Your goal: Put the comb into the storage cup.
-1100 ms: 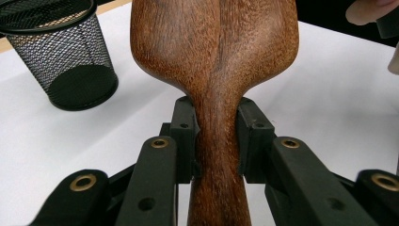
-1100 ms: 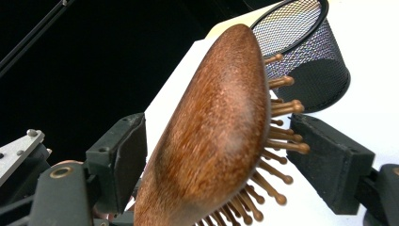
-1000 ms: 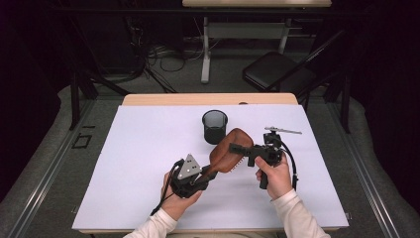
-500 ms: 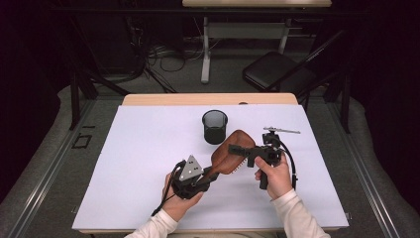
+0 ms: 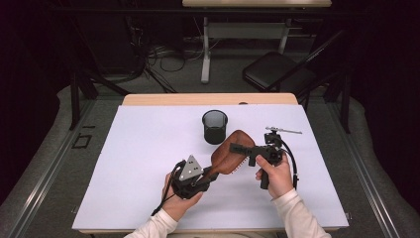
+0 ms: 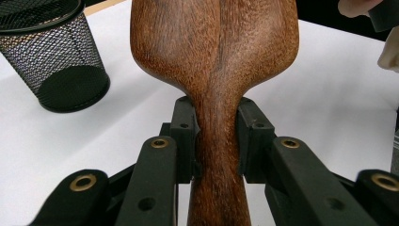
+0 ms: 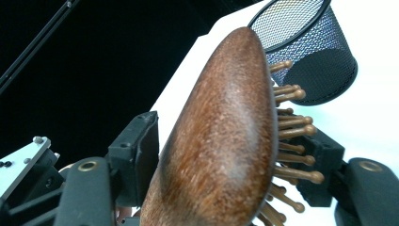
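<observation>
my table sheet [image 5: 148, 163] is lit bright and even from overhead, while the room behind sinks into near black. shadows under my hands are faint and short. along my left tool the hairbrush [image 6: 216, 70] grain is crisp, though the nearest jaw parts go soft. along my right tool the white sheet blows out to glare, and the mesh cup [image 7: 306, 52] looks slightly soft.
</observation>
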{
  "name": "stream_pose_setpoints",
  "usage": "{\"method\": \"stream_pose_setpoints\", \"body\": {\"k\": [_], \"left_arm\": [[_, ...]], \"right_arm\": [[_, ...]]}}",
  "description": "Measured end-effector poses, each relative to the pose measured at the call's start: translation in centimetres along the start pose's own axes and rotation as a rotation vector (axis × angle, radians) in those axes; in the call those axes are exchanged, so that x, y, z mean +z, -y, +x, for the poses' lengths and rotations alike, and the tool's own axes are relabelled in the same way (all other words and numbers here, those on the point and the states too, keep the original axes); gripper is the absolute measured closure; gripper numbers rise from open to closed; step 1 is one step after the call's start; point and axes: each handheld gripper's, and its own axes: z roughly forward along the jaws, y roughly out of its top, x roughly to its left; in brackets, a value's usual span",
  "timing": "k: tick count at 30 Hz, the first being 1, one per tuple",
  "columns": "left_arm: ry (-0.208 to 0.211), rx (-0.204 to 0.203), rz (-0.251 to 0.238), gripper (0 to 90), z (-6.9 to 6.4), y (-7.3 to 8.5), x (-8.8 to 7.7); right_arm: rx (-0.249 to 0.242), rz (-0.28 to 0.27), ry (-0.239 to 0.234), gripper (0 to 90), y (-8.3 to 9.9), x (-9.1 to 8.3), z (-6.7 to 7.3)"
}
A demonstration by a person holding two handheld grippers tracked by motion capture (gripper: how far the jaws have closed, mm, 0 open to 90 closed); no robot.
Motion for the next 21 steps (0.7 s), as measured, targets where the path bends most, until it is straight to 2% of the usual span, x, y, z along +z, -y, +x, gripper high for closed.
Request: {"method": "stream_pose_setpoints", "body": {"k": [21], "left_arm": [[0.010,0.012,0.010,72.0,0.18,0.22,0.22]], "right_arm": [[0.030,0.007,-0.022,37.8,0.04,-0.11,-0.55]]}}
